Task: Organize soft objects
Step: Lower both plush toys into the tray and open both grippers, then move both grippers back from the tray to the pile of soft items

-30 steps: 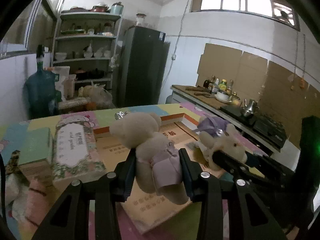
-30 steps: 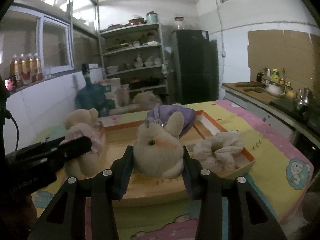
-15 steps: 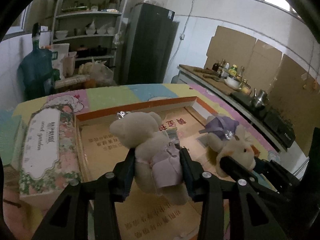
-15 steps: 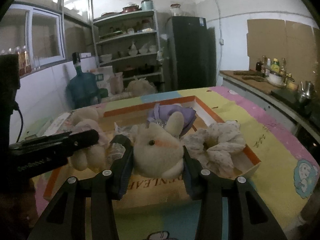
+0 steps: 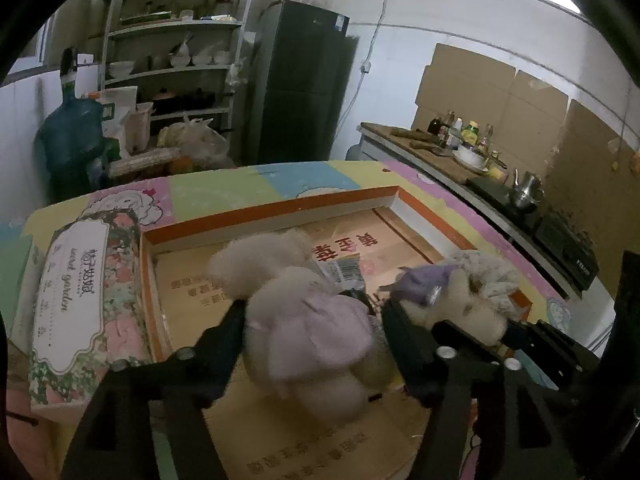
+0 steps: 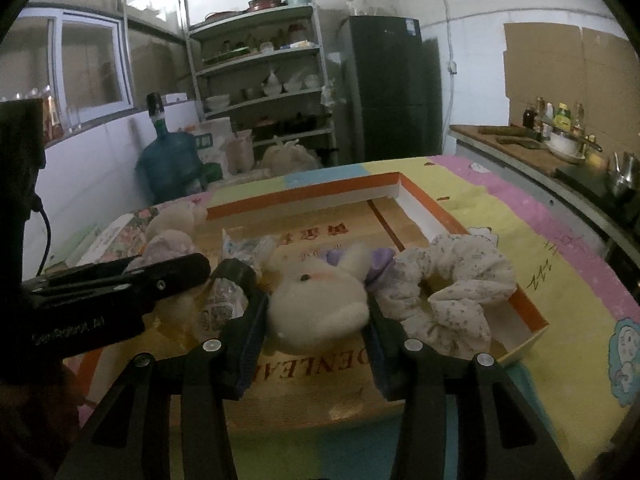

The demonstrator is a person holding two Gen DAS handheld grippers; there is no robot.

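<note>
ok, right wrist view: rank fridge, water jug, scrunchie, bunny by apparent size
1. Fridge, clearly largest.
2. Scrunchie and bunny look about alike; both sit close to the camera, so no firm order.
3. Water jug looks smallest, but it stands far back.

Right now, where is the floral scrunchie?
In the right wrist view the floral scrunchie lies at the right end of the shallow orange-rimmed box, touching the bunny plush held in the right gripper.
</note>
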